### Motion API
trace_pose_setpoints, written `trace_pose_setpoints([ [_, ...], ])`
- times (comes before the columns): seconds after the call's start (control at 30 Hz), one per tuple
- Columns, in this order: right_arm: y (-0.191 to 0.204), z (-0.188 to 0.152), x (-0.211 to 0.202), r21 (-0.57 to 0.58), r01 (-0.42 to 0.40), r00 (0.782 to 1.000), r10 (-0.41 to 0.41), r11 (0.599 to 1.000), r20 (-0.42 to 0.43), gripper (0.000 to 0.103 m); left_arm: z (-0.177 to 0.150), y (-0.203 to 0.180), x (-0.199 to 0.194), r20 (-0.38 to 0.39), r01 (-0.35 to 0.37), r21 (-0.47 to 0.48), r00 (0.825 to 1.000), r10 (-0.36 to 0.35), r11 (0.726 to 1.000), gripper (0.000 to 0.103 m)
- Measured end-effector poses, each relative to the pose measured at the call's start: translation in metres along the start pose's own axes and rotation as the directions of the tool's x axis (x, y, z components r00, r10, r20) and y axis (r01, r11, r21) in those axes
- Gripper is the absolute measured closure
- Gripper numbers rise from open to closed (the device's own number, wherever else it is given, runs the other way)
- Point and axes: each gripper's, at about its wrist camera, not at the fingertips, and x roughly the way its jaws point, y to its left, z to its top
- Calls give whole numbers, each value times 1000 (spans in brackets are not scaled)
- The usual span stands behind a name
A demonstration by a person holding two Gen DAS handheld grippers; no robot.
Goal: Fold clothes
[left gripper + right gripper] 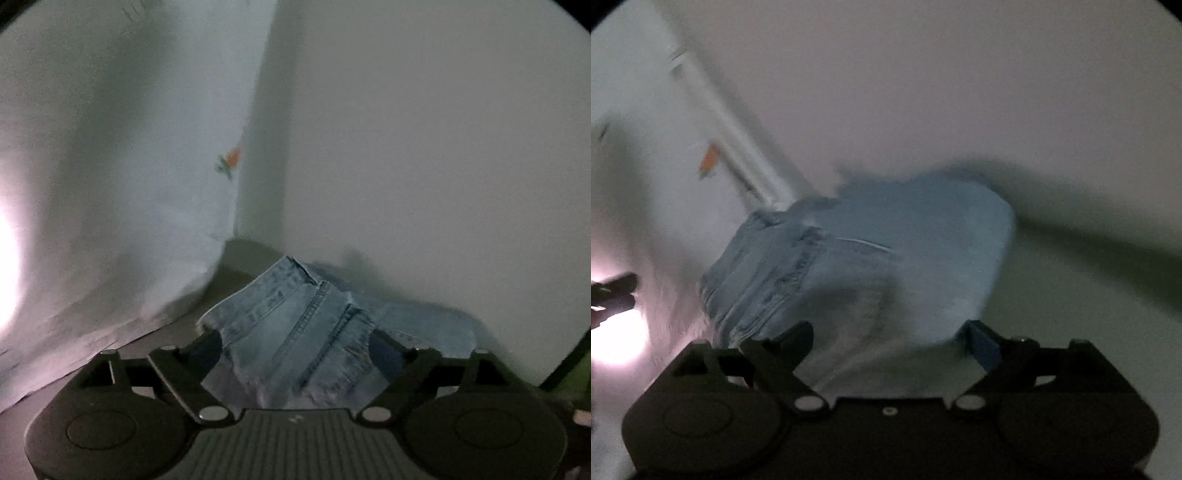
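A light blue denim garment (295,325) lies bunched on a grey-green surface (240,266), with its seams and a frayed hem facing the left wrist camera. My left gripper (299,347) stands open just over its near edge, and the cloth spreads between the two fingers without being pinched. In the blurred right wrist view the same denim garment (871,251) sits as a folded mound. My right gripper (890,341) hovers open at the garment's near side with nothing clamped. A dark shape (613,291) at the left edge may be the other gripper.
A white sheet (129,184) with a small orange and green print (229,162) hangs at the left. A plain white wall (443,147) rises close behind the denim. Strong glare (5,266) washes out the left edge in both views.
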Motion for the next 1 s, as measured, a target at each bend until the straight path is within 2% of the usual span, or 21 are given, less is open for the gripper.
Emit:
trace_pose_setpoints([
  [0.1, 39, 5, -29, -137, -79, 991, 92, 987, 93, 2, -28, -18, -78, 85, -77, -4, 993, 77, 997, 9],
  [0.2, 77, -4, -69, -250, -150, 969, 193, 956, 157, 0, -56, -20, -154, 177, -143, -59, 973, 151, 988, 2],
  [0.3, 116, -21, -112, -356, -189, 929, 284, 915, 236, 0, -82, -25, -230, 245, -230, -90, 938, 245, 969, 0],
  [0.37, 139, -34, -143, -384, -198, 889, 331, 902, 318, 0, -99, -28, -279, 286, -289, -100, 908, 306, 952, 0],
  [0.47, 168, -50, -191, -385, -254, 847, 396, 887, 355, 0, -129, -39, -346, 358, -341, -152, 856, 373, 928, 0],
  [0.53, 185, -63, -221, -411, -291, 842, 435, 864, 320, 0, -146, -47, -383, 383, -372, -207, 820, 425, 905, 0],
  [0.6, 199, -80, -249, -458, -328, 834, 481, 826, 269, 0, -162, -55, -421, 389, -412, -275, 779, 492, 869, 0],
  [0.67, 206, -98, -275, -487, -366, 819, 523, 793, 236, 0, -182, -66, -453, 424, -453, -338, 709, 563, 825, 0],
  [0.7, 210, -108, -288, -504, -377, 816, 536, 777, 216, 0, -192, -72, -469, 443, -473, -367, 669, 597, 801, 0],
  [0.73, 215, -118, -298, -525, -378, 818, 541, 762, 195, 0, -201, -78, -482, 448, -489, -391, 639, 626, 779, 0],
  [0.8, 224, -138, -319, -567, -381, 822, 549, 730, 154, 0, -217, -88, -507, 417, -520, -424, 615, 669, 742, 0],
  [0.93, 236, -183, -363, -633, -378, 843, 534, 675, 65, 0, -242, -98, -537, 257, -604, -445, 621, 740, 661, 0],
  [1.0, 237, -202, -383, -644, -415, 849, 528, 643, -19, 0, -254, -104, -548, 183, -642, -448, 615, 767, 622, 0],
])
